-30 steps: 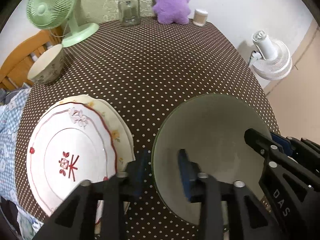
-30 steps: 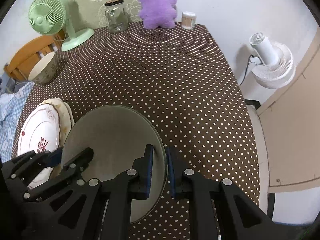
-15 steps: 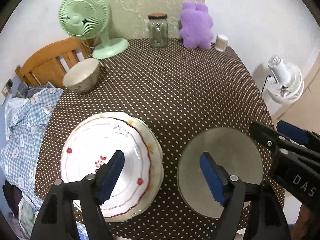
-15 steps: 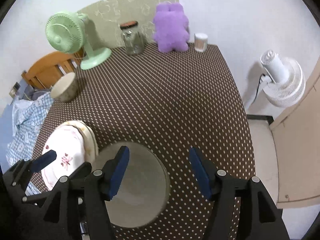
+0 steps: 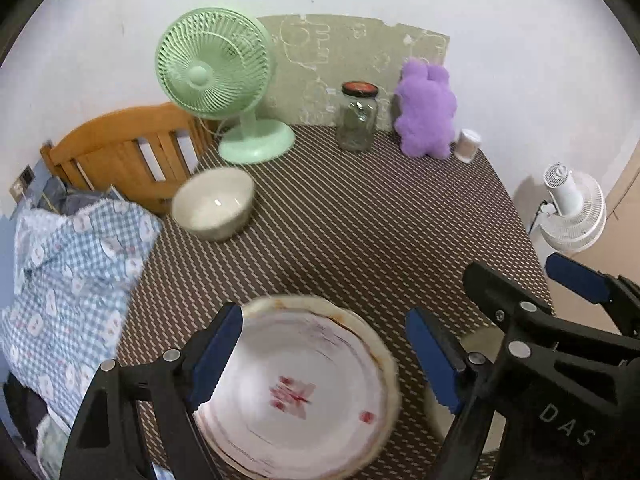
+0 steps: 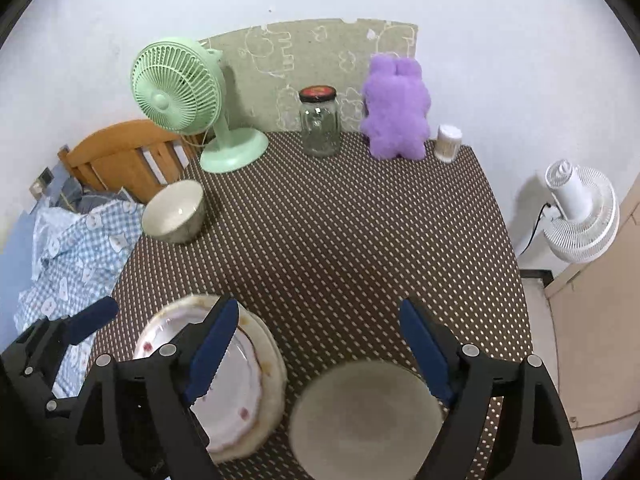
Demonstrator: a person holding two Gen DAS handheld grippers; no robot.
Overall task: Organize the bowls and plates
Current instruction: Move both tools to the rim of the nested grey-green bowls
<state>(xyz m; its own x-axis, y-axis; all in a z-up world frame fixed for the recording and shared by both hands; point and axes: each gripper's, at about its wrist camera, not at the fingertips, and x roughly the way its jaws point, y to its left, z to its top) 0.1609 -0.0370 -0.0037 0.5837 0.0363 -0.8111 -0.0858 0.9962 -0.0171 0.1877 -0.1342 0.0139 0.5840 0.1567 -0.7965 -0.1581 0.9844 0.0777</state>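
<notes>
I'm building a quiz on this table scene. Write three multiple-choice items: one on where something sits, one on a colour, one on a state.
1. Where does the cream bowl stand?
A. at the table's left edge, in front of the green fan
B. on the stacked plates
C. beside the white floor fan

2. What colour is the plush toy?
A. green
B. purple
C. white

3. How is the glass jar?
A. lying on its side
B. upright, lid off
C. upright, lid on

Key: 1 A, it sits by the wooden chair near the fan's base. 2 B, its fur is purple. 3 C, it stands with its dark lid in place.
</notes>
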